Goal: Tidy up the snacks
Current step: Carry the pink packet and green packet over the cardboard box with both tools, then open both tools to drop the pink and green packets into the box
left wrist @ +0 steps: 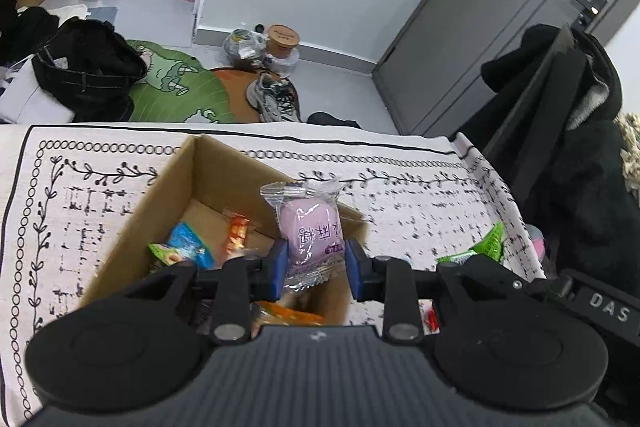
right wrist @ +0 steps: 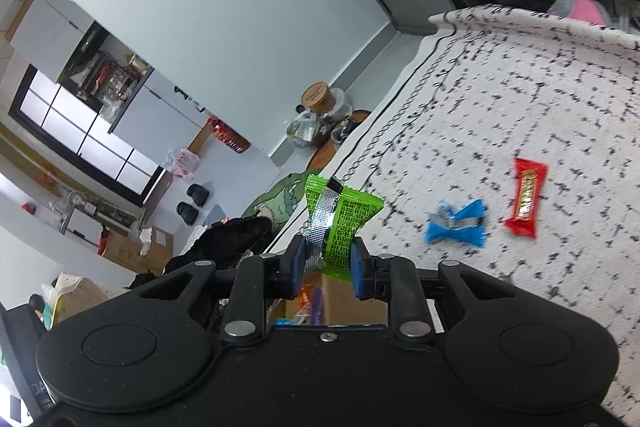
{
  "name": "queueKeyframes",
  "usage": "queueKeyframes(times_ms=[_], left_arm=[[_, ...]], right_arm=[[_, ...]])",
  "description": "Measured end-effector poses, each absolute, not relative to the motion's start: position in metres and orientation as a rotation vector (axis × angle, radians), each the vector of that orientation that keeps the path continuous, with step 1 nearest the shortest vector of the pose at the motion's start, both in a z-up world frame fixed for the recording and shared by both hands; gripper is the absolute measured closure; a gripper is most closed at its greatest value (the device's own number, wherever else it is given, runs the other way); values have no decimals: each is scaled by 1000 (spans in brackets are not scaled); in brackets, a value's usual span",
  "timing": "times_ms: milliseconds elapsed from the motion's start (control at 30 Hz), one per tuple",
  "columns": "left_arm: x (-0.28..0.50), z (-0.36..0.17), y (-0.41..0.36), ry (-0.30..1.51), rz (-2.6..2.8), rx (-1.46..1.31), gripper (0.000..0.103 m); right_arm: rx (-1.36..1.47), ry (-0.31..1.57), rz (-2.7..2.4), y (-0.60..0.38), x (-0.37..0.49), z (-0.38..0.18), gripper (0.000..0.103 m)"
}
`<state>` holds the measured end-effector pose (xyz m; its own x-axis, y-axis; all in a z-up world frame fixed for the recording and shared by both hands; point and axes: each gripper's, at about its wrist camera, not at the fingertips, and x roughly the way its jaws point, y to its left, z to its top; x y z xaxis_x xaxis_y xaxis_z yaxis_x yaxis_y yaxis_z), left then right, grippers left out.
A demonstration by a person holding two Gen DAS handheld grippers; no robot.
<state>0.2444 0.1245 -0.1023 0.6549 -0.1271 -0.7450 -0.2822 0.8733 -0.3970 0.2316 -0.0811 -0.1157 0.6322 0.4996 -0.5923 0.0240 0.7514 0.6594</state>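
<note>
My left gripper is shut on a clear packet with a purple cake inside, held over the open cardboard box. Inside the box lie a blue-green packet and an orange packet. My right gripper is shut on a green snack packet with a silver seam; the green snack packet also shows at the right in the left wrist view. A blue packet and a red bar lie loose on the patterned cloth. Beneath the right gripper shows part of the box.
The cloth-covered table ends at a far edge above the floor. On the floor lie a green mat, a sneaker, black clothes and bagged items. A dark chair with a coat stands at the right.
</note>
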Motion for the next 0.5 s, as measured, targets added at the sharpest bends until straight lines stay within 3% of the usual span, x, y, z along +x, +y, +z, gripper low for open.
queueKeyframes(times_ms=[500], left_arm=[[248, -124, 167, 878, 155, -575, 69]], right_arm=[[660, 901, 351, -39, 241, -123, 80]])
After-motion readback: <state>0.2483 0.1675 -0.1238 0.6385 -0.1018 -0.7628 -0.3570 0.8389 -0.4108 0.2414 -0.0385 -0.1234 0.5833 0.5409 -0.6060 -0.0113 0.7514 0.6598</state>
